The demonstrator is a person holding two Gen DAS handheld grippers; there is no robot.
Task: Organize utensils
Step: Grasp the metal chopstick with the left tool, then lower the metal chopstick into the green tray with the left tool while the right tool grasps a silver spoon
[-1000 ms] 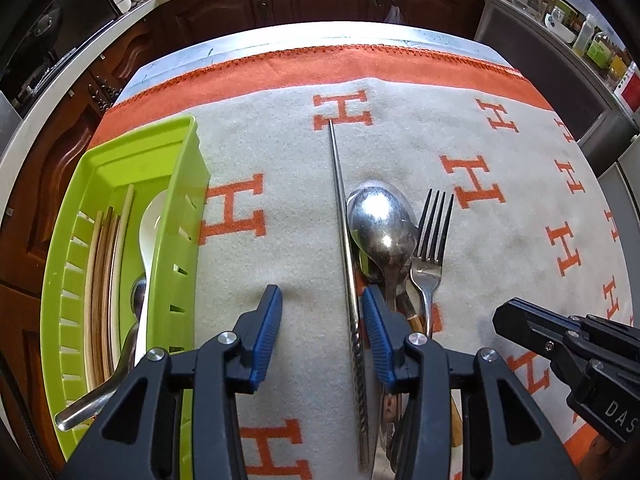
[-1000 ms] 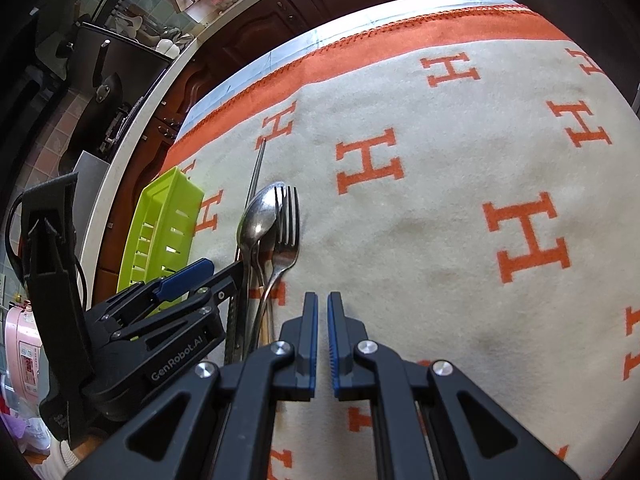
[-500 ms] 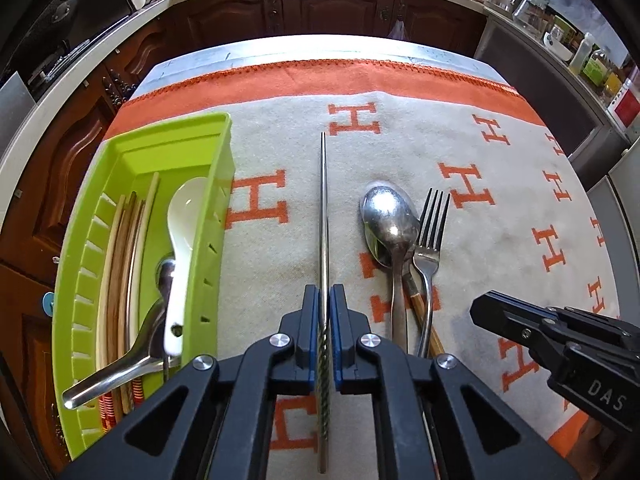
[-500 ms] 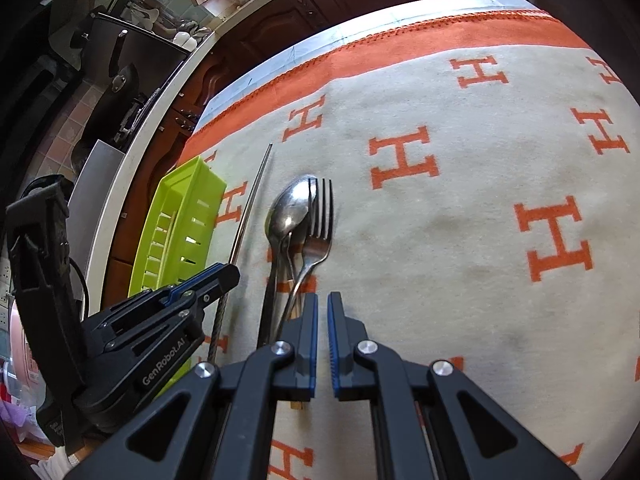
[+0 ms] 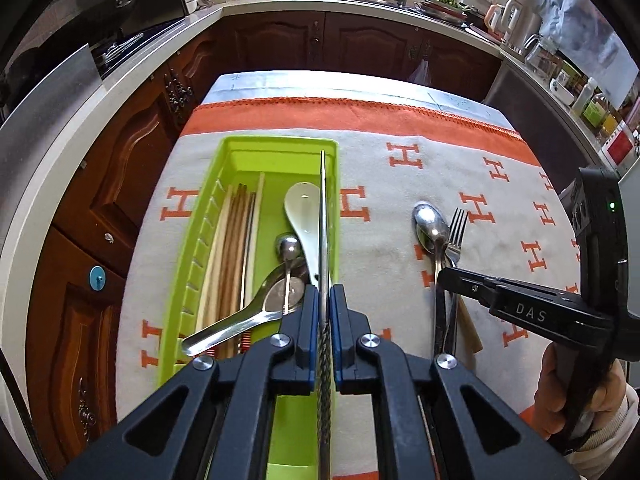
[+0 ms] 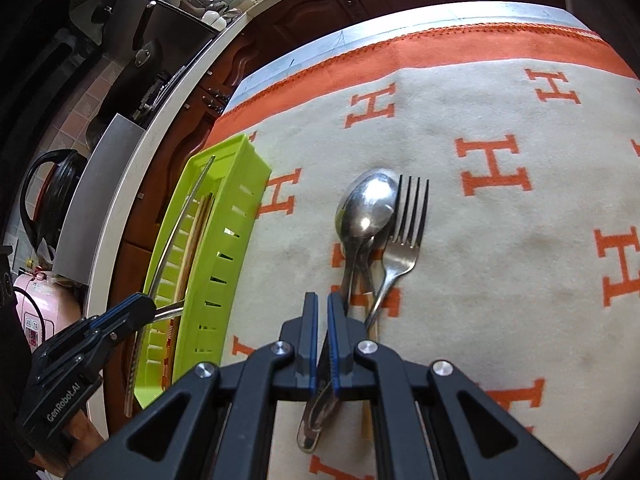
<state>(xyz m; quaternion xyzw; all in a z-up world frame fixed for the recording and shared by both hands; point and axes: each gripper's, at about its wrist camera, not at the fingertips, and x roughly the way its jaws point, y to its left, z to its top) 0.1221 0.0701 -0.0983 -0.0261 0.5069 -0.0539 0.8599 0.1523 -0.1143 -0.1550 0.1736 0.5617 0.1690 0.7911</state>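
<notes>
Left tongs (image 5: 323,312), marked "GenRobot.AI", pinch a metal chopstick (image 5: 322,216), now lifted over the green tray (image 5: 200,232). Right tongs (image 6: 322,320), marked "DAS", stay pressed together above the spoon (image 6: 366,208).

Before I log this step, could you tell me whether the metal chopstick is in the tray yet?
Not yet: the left gripper holds the chopstick above the tray.

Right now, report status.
Left gripper shut on metal chopstick, above green tray. Right gripper shut, empty. Spoon, fork on cloth.
</notes>
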